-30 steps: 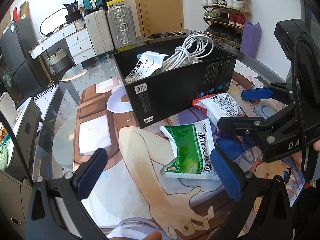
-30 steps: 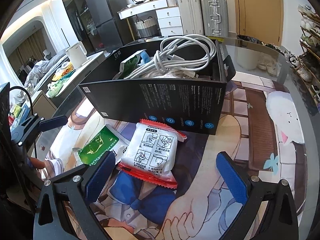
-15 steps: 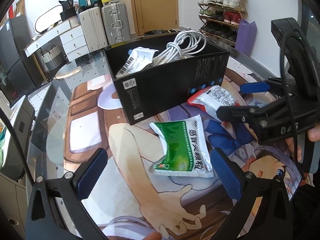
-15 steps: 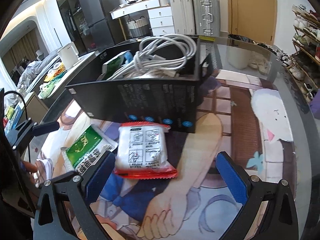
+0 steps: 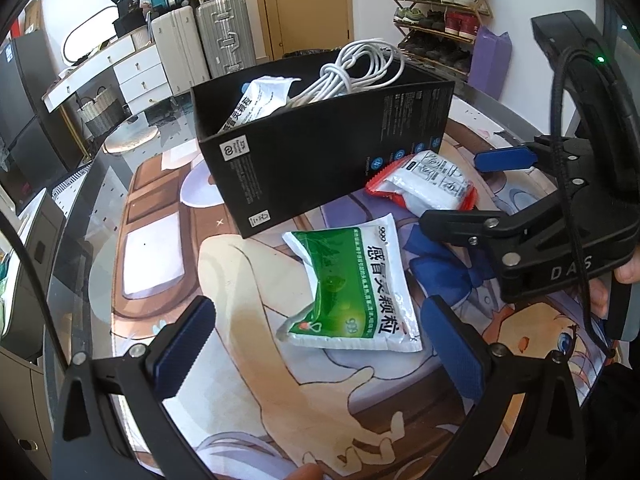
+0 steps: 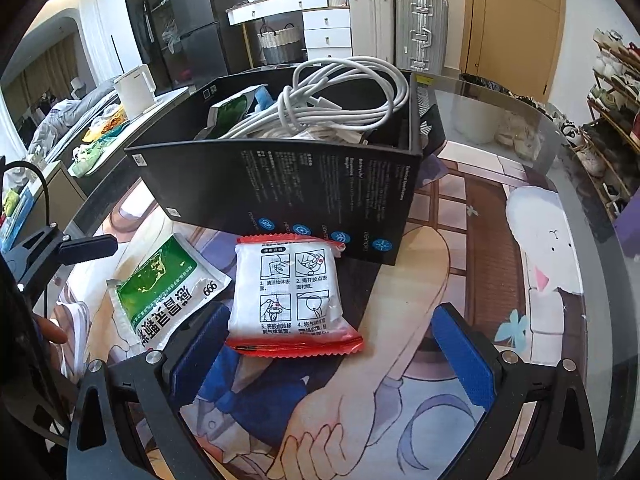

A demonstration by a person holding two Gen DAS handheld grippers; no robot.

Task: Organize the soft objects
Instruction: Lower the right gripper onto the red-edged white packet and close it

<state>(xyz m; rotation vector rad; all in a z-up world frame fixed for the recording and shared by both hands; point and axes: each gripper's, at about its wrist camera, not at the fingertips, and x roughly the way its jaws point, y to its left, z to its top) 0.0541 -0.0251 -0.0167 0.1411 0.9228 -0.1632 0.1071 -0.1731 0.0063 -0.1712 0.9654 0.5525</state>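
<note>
A green and white sachet [image 5: 354, 288] [image 6: 164, 292] lies flat on the printed mat, just ahead of my open left gripper [image 5: 320, 344]. Beside it a white pouch with red edges [image 6: 292, 296] [image 5: 426, 184] rests against the black box [image 5: 320, 160] [image 6: 280, 188], between the fingers of my open right gripper [image 6: 332, 344] and near its left finger. The box holds a coiled white cable [image 6: 340, 104] [image 5: 352, 68] and another sachet [image 5: 256, 104]. My right gripper also shows in the left wrist view [image 5: 492, 184], hovering over the red-edged pouch.
The printed mat [image 6: 460, 280] covers a round glass table whose edge [image 6: 580, 200] curves at right. A white kettle [image 6: 134, 88] stands on a counter far left. Suitcases [image 5: 200, 36] and a shoe rack [image 5: 436, 4] line the walls behind. Bare mat lies right of the box.
Both grippers have come closer to the pouches and lowered. The red-edged pouch now sits between the right gripper's fingers; the green sachet is nearer the left gripper. Nothing was grasped.
</note>
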